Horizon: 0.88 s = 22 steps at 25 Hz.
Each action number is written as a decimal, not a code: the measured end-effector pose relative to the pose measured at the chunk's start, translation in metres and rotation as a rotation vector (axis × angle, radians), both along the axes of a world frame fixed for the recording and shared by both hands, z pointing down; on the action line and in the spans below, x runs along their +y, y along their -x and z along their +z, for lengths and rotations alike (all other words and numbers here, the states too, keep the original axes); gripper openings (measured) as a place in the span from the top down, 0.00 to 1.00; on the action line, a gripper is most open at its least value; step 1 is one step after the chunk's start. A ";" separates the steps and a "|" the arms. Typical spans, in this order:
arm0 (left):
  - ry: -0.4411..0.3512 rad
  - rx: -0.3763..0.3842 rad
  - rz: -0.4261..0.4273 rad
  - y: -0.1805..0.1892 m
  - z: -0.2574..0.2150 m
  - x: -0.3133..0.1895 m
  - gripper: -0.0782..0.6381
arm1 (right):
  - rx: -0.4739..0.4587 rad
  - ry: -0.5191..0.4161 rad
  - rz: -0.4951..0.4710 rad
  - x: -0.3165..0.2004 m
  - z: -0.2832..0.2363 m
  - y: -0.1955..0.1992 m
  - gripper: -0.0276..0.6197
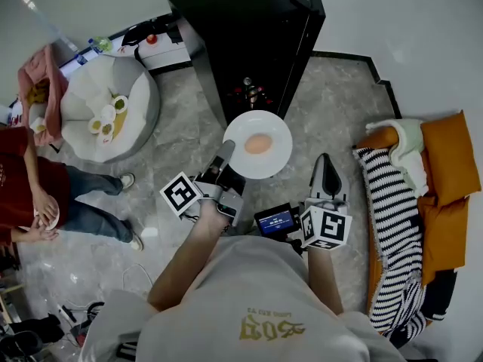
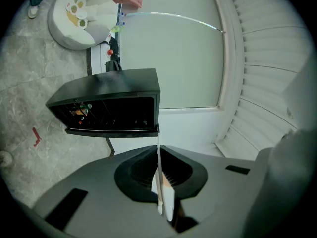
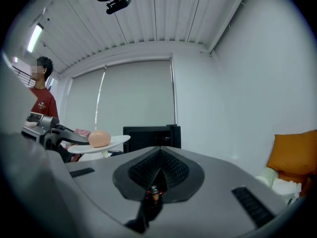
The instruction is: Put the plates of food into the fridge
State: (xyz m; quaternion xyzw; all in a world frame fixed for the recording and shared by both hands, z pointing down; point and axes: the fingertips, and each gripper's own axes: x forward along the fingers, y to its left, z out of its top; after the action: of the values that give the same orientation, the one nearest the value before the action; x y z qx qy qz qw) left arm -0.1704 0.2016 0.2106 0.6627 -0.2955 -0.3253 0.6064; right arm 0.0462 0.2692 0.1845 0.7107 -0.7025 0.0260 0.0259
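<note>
Jaws, left gripper (image 1: 226, 159): clamped on the near rim of the plate (image 1: 240, 130); the left gripper view shows that rim edge-on between them.
Plate: held level in the air ahead of the person, with one round pinkish piece of food (image 1: 258, 143) at its centre.
Fridge (image 1: 249, 29): black, straight ahead of the plate, with its front facing the person. Bottles show low in that front. Can't tell whether the door is open or is shut glass.
Key relation: the plate sticks out past the left jaws toward the fridge. Its far rim is near the front and not yet inside. My read is a straight push along the jaws' line.
Jaws, right gripper (image 1: 326, 164): fully together with nothing between them, level, just right of the plate and apart from it.
Free hand: the right one, so it's the likely pick if the door needs handling.
Remaining load: small dishes (image 1: 108, 119) sit on a grey beanbag (image 1: 143, 89), well left of the fridge.
</note>
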 end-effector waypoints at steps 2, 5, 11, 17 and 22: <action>0.000 -0.002 -0.012 -0.010 0.000 0.002 0.87 | -0.003 -0.001 -0.009 0.001 0.001 -0.012 0.94; 0.001 -0.005 -0.038 -0.024 -0.001 0.006 0.87 | -0.011 -0.001 -0.024 0.003 0.002 -0.030 0.94; -0.003 -0.011 -0.064 -0.031 0.000 0.011 0.87 | -0.013 0.003 -0.038 0.002 0.006 -0.045 0.94; 0.014 -0.016 -0.059 -0.038 0.004 0.000 0.87 | -0.027 0.012 -0.031 -0.007 0.011 -0.052 0.94; 0.019 -0.023 -0.042 -0.041 0.010 -0.019 0.87 | -0.026 0.014 -0.032 -0.028 0.014 -0.048 0.94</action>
State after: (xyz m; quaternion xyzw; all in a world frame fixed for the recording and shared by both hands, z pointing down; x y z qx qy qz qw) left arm -0.1291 0.1826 0.2201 0.6542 -0.3194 -0.3277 0.6022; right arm 0.0946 0.2416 0.1985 0.6989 -0.7138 0.0396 0.0224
